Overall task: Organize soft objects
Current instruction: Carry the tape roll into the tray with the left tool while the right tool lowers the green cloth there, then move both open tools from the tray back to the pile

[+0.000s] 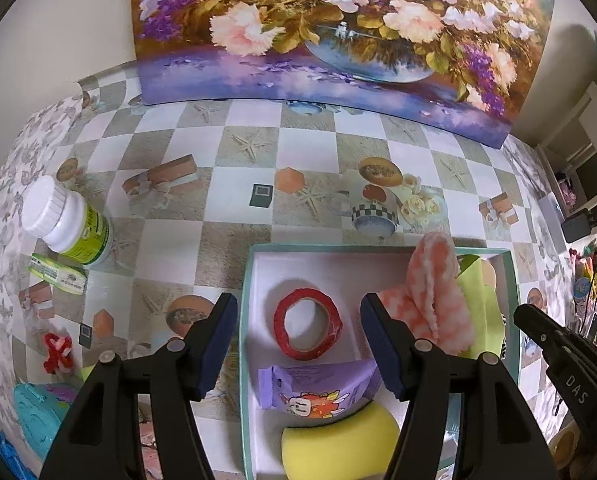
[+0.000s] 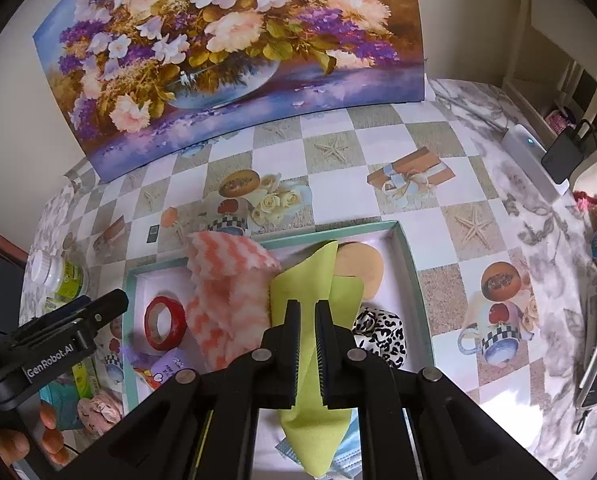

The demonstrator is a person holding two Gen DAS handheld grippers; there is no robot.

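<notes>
Most of the soft things are already lying in the teal box [image 1: 245, 320]: pink cloth [image 1: 438, 300], yellow sponge [image 1: 338, 444], purple pouch [image 1: 318, 388]. The right gripper [image 2: 307, 344] is pinching a green cloth [image 2: 318, 412] above it, while the left gripper [image 1: 298, 344] is hanging spread and empty over the red tape roll [image 1: 308, 324]. A red pipe-cleaner twist [image 1: 58, 352] is still waiting outside (left of the box), and open tablecloth [image 1: 226, 200] is lying beyond the far rim.

The yellow sponge [image 1: 338, 440] is cut off by the picture's bottom edge. The green cloth [image 2: 318, 344] hides part of the tan pad [image 2: 362, 268]. Print on the purple packet [image 1: 318, 392] is too small to read.
</notes>
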